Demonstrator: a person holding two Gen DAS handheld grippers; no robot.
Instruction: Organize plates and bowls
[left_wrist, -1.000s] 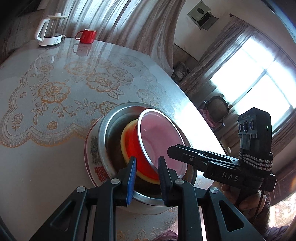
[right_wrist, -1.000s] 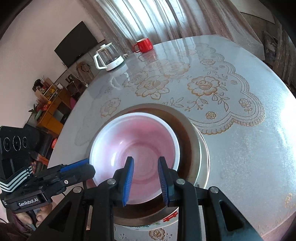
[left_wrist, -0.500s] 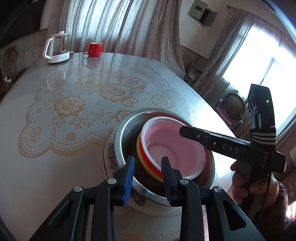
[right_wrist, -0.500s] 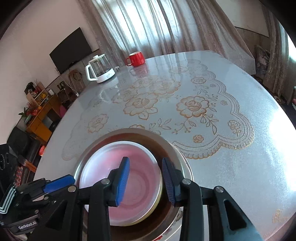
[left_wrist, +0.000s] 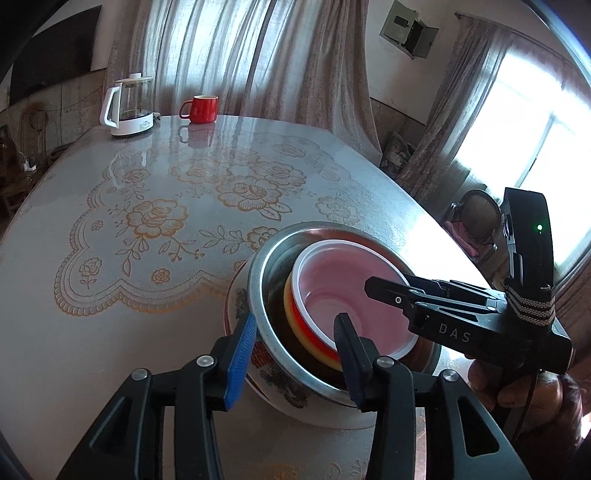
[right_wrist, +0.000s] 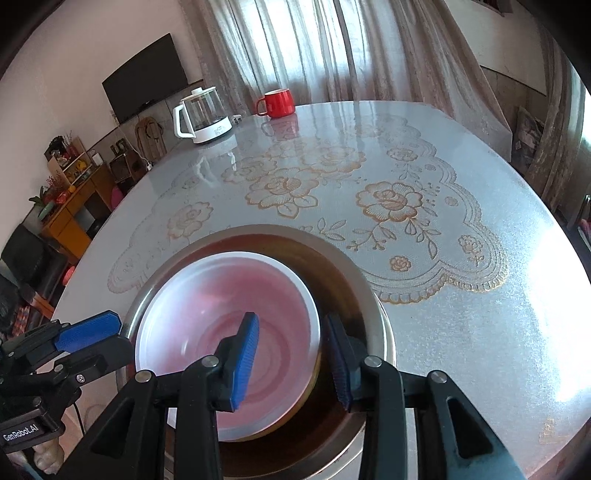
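Note:
A pink bowl with a white rim (left_wrist: 351, 291) (right_wrist: 221, 314) lies level inside a yellow-and-red bowl (left_wrist: 295, 314). Both sit in a steel bowl (left_wrist: 262, 288) (right_wrist: 373, 295) on a flower-patterned plate (left_wrist: 280, 387). My left gripper (left_wrist: 293, 350) (right_wrist: 99, 347) straddles the near rims of the stack. Its jaws are opening and the pads do not press on anything. My right gripper (right_wrist: 291, 358) (left_wrist: 384, 291) reaches over the opposite side. One finger is inside the pink bowl and one outside its rim, with the jaws apart and no grip.
A glass kettle (left_wrist: 129, 107) (right_wrist: 203, 114) and a red mug (left_wrist: 201, 109) (right_wrist: 279, 103) stand at the table's far end. The flowered table cover (left_wrist: 155, 218) lies between them and the stack. A hand (left_wrist: 491, 380) holds the right gripper by the table's edge.
The pink bowl was tilted on its edge in my shut left gripper; now it lies level in the stack. Both grippers' jaws have widened and both views have tipped upward.

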